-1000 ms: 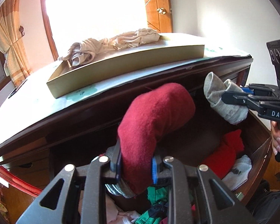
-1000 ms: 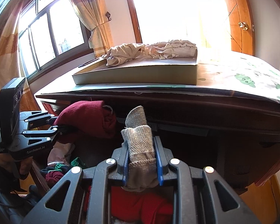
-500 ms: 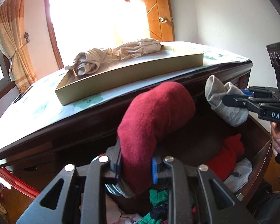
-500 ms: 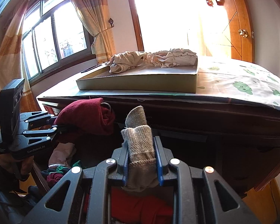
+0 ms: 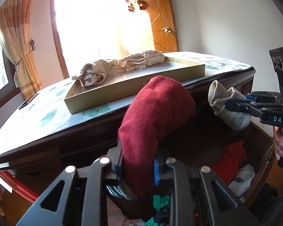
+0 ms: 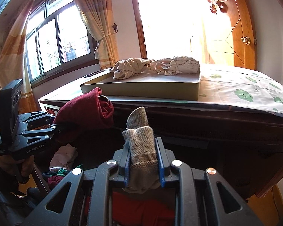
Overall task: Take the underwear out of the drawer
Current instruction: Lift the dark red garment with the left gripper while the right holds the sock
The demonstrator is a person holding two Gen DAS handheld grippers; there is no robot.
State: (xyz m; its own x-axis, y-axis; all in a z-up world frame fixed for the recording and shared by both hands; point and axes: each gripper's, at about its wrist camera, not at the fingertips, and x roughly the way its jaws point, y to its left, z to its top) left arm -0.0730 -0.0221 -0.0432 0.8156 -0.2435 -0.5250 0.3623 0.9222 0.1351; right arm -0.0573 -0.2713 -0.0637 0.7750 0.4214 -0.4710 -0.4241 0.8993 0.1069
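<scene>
A red roll (image 5: 156, 128) is clamped in the left gripper (image 5: 136, 166) and a grey roll (image 6: 140, 150) in the right gripper (image 6: 143, 162) above the drawer (image 5: 262, 162); either could be snagged on the tabletop edge (image 6: 198, 111).

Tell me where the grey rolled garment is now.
The grey rolled garment is clamped in the right gripper, above the open drawer, right of the red bundle.

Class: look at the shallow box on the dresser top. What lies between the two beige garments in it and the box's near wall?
Nothing: in both views the box floor is bare between the beige garments and the near wall.
</scene>
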